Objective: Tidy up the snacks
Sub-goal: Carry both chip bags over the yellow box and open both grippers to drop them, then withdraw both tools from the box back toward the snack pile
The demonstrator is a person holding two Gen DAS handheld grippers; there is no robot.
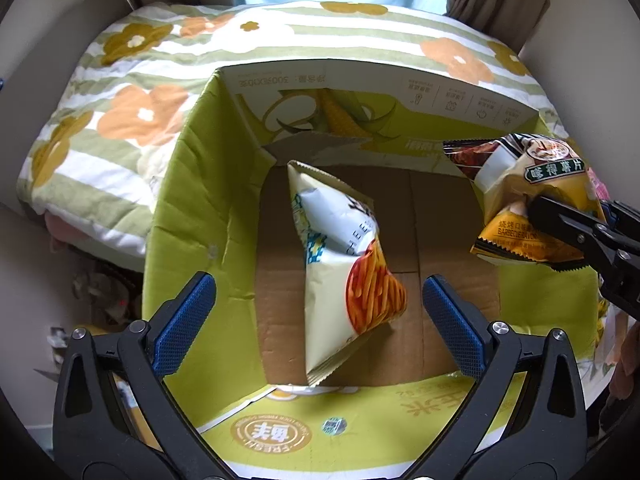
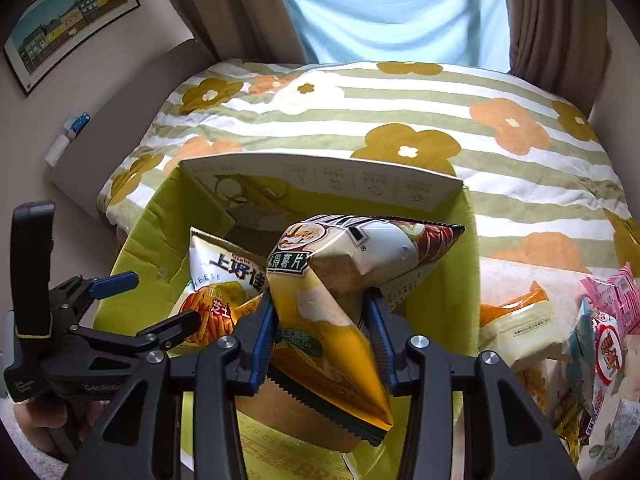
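I take the green cardboard box (image 1: pixel 188 208) as my landmark; it stands open on a bed with a flowered, striped cover (image 1: pixel 132 112).

My left gripper (image 1: pixel 320 316) hangs above the box, pointing steeply down into it. Its jaws are spread wide and nothing is held between them. The blue pads (image 1: pixel 182 320) do not touch anything. Below them, inside the box, is the white cheese-stick bag (image 1: pixel 340 264). It stands tilted, with its lower corner against the near wall of the box and its top seam toward the far wall. Whether it already rests on the brown bottom of the box I cannot tell.

My right gripper (image 2: pixel 320 340) is closed on the yellow barbecue chip bag (image 2: pixel 332 320). The pads press the bag from both sides around its middle, and the bag is creased there. This bag is over the right part of the box, above the rim, and its upper end points toward the far wall. From the right wrist camera the cheese-stick bag (image 2: pixel 218 280) shows to the left of it, lower in the box.

Outside the box, to its right on the bed, lie more snack packs (image 2: pixel 520 332), among them a pink one (image 2: pixel 612 292). A hand (image 2: pixel 40 416) holds the handle of the left gripper, to the left of the box.
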